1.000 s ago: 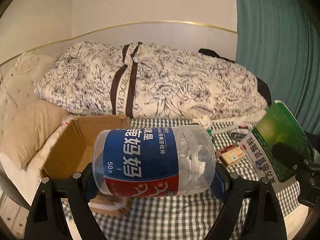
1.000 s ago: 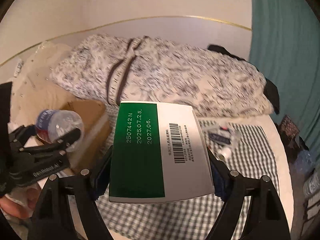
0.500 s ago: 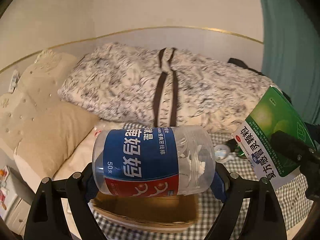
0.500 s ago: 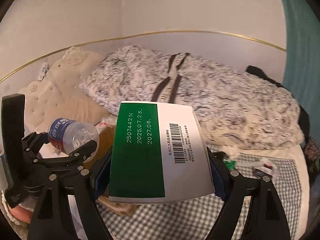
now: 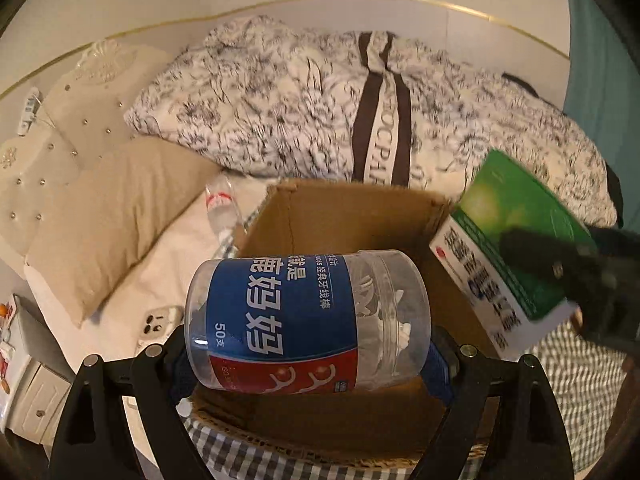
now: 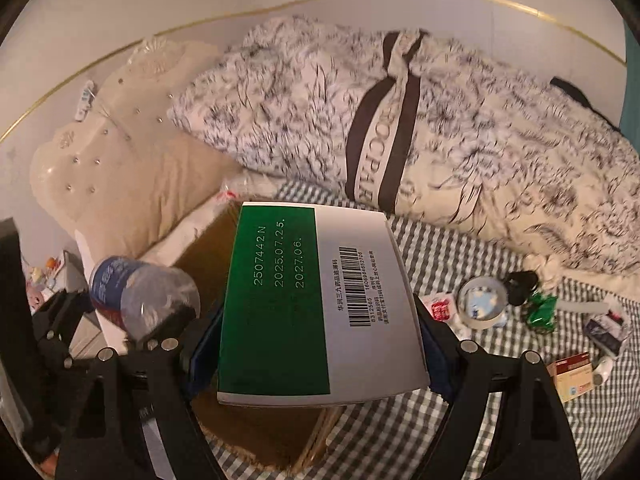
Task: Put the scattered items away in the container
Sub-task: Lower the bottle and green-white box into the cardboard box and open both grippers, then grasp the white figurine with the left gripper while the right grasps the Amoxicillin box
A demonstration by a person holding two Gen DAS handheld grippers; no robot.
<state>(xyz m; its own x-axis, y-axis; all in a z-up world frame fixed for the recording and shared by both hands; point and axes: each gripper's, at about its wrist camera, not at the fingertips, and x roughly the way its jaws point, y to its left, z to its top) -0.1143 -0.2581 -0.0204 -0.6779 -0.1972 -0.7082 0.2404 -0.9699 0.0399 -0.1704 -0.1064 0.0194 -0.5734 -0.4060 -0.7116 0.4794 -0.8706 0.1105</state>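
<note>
The left gripper [image 5: 308, 354] clamps a clear jar [image 5: 308, 320] at lower centre, hiding much of the cardboard box [image 5: 348, 216] behind. The right gripper [image 6: 308, 354] clamps a green carton [image 6: 316, 304]; scattered items at right are blurred, some unidentifiable.

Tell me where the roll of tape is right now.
In the right wrist view, the roll of tape lies on the checked bedsheet, right of the held green medicine box, beside a green wrapper.

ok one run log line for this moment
left gripper: shut on floss jar | right gripper: shut on green box | both over cardboard box | not released
</note>
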